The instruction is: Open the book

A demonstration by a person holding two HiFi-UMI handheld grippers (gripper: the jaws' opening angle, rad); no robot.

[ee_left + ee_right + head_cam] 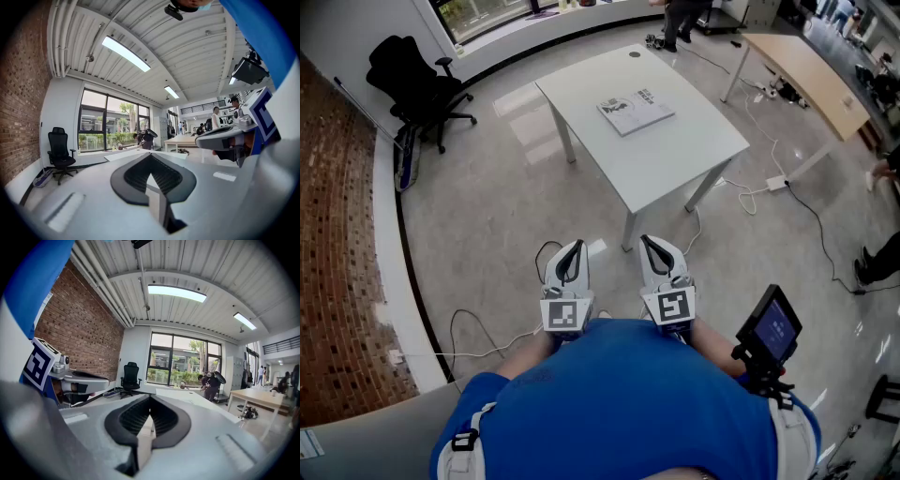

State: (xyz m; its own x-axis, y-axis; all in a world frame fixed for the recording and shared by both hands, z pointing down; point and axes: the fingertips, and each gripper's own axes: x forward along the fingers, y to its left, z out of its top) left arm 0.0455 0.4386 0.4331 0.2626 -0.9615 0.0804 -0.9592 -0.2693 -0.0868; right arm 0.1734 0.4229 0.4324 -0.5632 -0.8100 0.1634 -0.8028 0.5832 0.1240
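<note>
The book (636, 111) lies closed and flat on the far half of a white table (675, 159), with its pale printed cover up. My left gripper (573, 247) and right gripper (650, 243) are held side by side close to my body. Both are over the floor, well short of the table, and point toward it. Each has its jaws together at the tips with nothing between them. The left gripper view shows the left gripper (150, 158) shut, with the table top (123, 155) beyond it. The right gripper view shows the right gripper (150, 399) shut too. The book cannot be made out in either gripper view.
A black office chair (417, 84) stands at the back left by a brick wall (337, 234). A wooden table (811, 70) is at the back right. Cables (769, 183) trail over the floor beside the white table. A small screen (772, 330) sits at my right hip.
</note>
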